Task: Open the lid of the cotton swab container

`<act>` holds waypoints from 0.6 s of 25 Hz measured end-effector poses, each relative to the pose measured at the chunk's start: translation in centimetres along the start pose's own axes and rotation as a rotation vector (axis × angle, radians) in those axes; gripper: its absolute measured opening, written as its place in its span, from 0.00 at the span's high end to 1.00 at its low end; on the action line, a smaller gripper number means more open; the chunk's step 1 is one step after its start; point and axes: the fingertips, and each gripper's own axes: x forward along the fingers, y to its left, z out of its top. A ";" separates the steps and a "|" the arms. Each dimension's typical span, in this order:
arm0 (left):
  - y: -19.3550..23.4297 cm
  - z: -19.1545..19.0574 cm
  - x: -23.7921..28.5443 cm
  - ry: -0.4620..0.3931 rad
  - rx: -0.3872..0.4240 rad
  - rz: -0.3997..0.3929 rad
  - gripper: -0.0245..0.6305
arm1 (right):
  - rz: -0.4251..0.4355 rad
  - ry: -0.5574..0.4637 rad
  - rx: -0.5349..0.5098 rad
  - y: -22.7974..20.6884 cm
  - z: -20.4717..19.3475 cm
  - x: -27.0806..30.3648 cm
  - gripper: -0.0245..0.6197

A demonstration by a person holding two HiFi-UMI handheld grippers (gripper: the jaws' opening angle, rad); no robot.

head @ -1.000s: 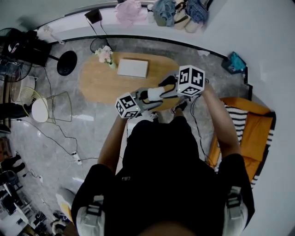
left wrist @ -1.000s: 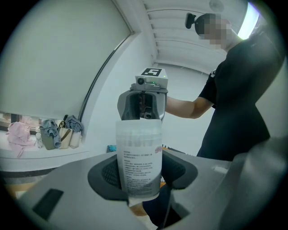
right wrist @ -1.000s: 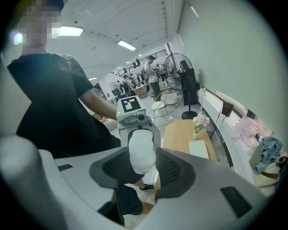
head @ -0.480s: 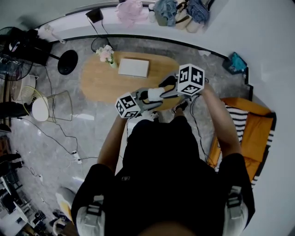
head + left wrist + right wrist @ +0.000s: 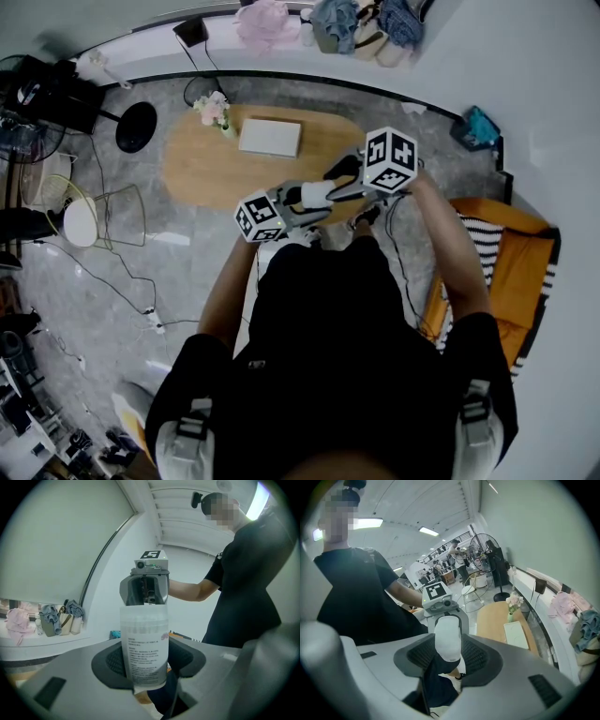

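Translucent plastic with a printed label, the cylindrical cotton swab container (image 5: 144,648) is held up in the air in front of the person's dark shirt. In the head view it lies over the near edge of the oval wooden table (image 5: 202,169). The left gripper (image 5: 145,667) clamps the container across its body, its jaws set wide with both pads pressed to its sides. The right gripper (image 5: 448,656) meets it from the opposite end; its jaws have just been closing and now bear on the sides of the rounded white lid (image 5: 448,637), which sits between them, not yet off the container.
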 end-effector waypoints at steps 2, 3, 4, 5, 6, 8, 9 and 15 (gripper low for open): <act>-0.1 0.2 0.0 0.001 0.004 -0.002 0.66 | 0.005 -0.004 0.014 0.1 0.1 -0.2 0.71; -0.1 0.3 0.0 0.002 0.006 -0.002 0.66 | 0.007 -0.007 0.021 0.1 0.1 -0.3 0.71; -0.2 0.4 0.0 0.002 0.009 -0.002 0.66 | 0.009 -0.009 0.027 0.2 0.2 -0.4 0.71; -0.2 0.5 0.1 0.001 0.010 -0.002 0.66 | 0.012 -0.011 0.033 0.2 0.2 -0.5 0.71; -0.2 0.6 0.1 -0.002 0.011 -0.003 0.66 | 0.015 -0.012 0.039 0.2 0.3 -0.7 0.71; -0.3 0.8 0.2 -0.008 0.013 -0.002 0.66 | 0.023 -0.011 0.048 0.3 0.4 -0.9 0.71; -0.3 0.9 0.2 -0.008 0.016 -0.002 0.66 | 0.027 -0.007 0.050 0.4 0.4 -0.9 0.71; -0.9 0.9 0.3 -0.032 -0.022 -0.021 0.66 | 0.066 -0.003 0.075 0.9 0.4 -0.9 0.71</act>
